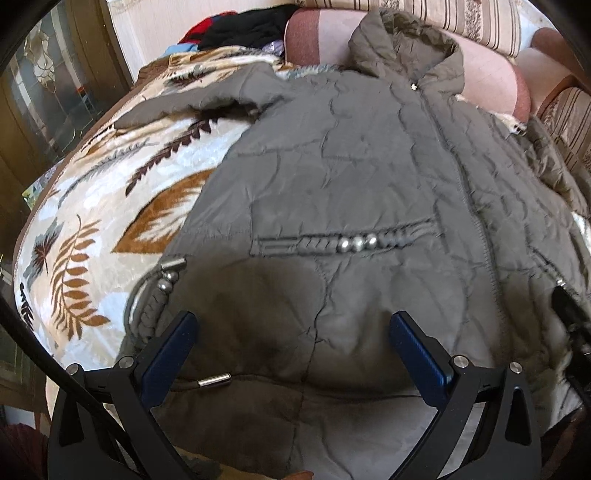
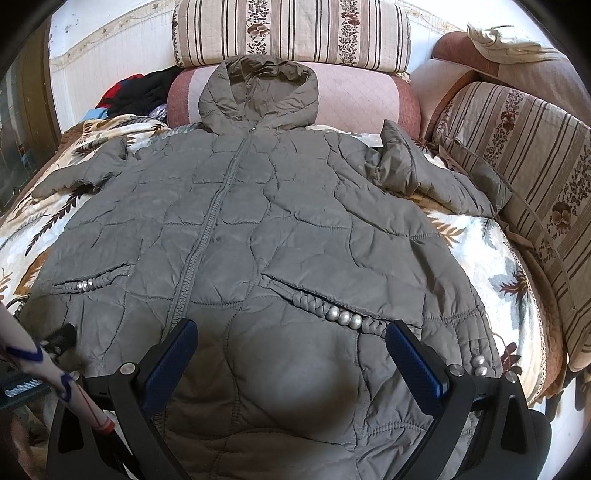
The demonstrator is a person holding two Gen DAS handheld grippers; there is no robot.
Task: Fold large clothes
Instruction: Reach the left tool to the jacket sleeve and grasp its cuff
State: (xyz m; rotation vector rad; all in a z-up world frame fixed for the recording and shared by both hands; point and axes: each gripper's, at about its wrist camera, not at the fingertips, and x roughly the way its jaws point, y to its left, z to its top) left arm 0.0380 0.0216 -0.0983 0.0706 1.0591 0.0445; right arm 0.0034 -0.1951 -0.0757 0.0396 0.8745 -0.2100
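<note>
A large grey quilted hooded jacket point(image 2: 280, 229) lies front up and zipped on a leaf-patterned blanket point(image 2: 491, 266), its hood point(image 2: 258, 92) against a pink bolster. Braided pocket trims carry silver beads point(image 2: 345, 316). The right sleeve point(image 2: 436, 177) lies crumpled to the side, the left sleeve point(image 2: 74, 173) short and flat. My left gripper point(image 1: 293, 332) hovers open over the jacket's lower left part point(image 1: 332, 177), near a drawstring toggle point(image 1: 214, 380). Over the hem on the right half my right gripper point(image 2: 290, 338) is open, nothing between its fingers. The left gripper's tip point(image 2: 59, 339) shows in the right wrist view.
Striped floral cushions point(image 2: 295, 33) and a pink bolster point(image 2: 354, 99) line the back; another striped cushion point(image 2: 524, 177) bounds the right. A pile of dark and red clothes point(image 1: 240, 26) sits at the back left. A glass-door cabinet point(image 1: 48, 96) stands left. A sleeve point(image 2: 55, 373) enters lower left.
</note>
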